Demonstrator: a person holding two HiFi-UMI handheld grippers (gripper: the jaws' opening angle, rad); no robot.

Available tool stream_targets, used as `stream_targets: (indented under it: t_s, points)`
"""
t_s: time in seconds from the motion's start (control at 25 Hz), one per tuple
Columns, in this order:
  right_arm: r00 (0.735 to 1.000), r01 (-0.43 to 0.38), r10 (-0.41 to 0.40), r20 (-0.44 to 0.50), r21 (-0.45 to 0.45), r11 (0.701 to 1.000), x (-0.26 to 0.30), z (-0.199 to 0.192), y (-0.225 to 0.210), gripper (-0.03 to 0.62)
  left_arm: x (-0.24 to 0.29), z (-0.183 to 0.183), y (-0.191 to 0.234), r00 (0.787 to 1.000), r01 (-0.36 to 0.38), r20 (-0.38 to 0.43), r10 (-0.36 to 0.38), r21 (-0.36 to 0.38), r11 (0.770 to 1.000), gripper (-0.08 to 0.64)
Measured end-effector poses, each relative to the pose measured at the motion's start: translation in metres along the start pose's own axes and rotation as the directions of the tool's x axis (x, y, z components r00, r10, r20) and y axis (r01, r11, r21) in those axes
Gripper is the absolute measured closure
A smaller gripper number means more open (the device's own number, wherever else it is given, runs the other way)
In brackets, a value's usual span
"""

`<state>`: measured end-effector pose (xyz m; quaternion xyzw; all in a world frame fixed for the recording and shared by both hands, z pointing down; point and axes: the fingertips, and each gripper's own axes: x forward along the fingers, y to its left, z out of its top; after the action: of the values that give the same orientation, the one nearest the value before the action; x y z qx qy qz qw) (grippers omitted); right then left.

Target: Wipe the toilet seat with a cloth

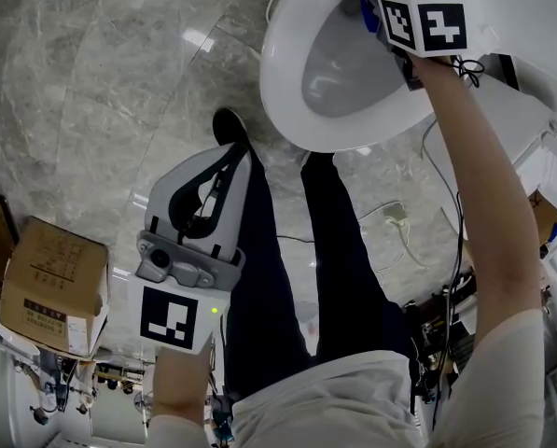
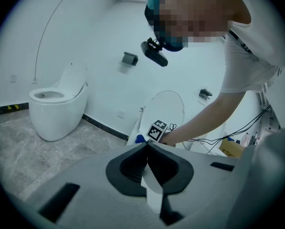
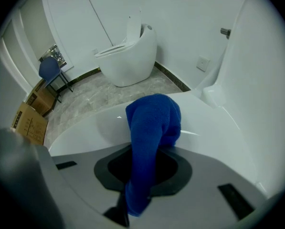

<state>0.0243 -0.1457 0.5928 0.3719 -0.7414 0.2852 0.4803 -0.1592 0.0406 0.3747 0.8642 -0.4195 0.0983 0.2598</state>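
Cloth [image 3: 154, 123] in right tongs [image 3: 151, 149], on toilet seat [image 3: 223, 132]

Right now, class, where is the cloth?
The cloth is clamped in the right gripper, lying on the toilet seat rim, at the head view's upper right.

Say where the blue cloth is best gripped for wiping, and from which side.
Probably as now: the right gripper pinches the blue cloth at its bunched middle from above, leaving a fold ahead of the jaws on the toilet seat.
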Motion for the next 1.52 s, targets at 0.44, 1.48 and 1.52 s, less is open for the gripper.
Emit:
stream_targets:
  t_s: [0.44,1.48,1.52]
  points:
    - [0.999,-0.004,0.0,-0.033,-0.126,0.992,0.001,-0.002,0.017,0.535,-0.002,-0.006,-0.004,1.0,0.006,0.002,-0.006,-0.013,1.0,0.555]
    - [0.997,-0.071,0.049,-0.064,-0.389,0.918,-0.004,-0.014,0.066,0.535,-0.008,-0.018,-0.013,1.0,-0.004,0.001,0.004,-0.019,1.0,0.555]
    - [0.996,-0.077,0.056,-0.067,-0.394,0.916,-0.004,-0.014,0.067,0.535,-0.007,-0.018,-0.014,1.0,-0.003,0.002,0.003,-0.018,1.0,0.555]
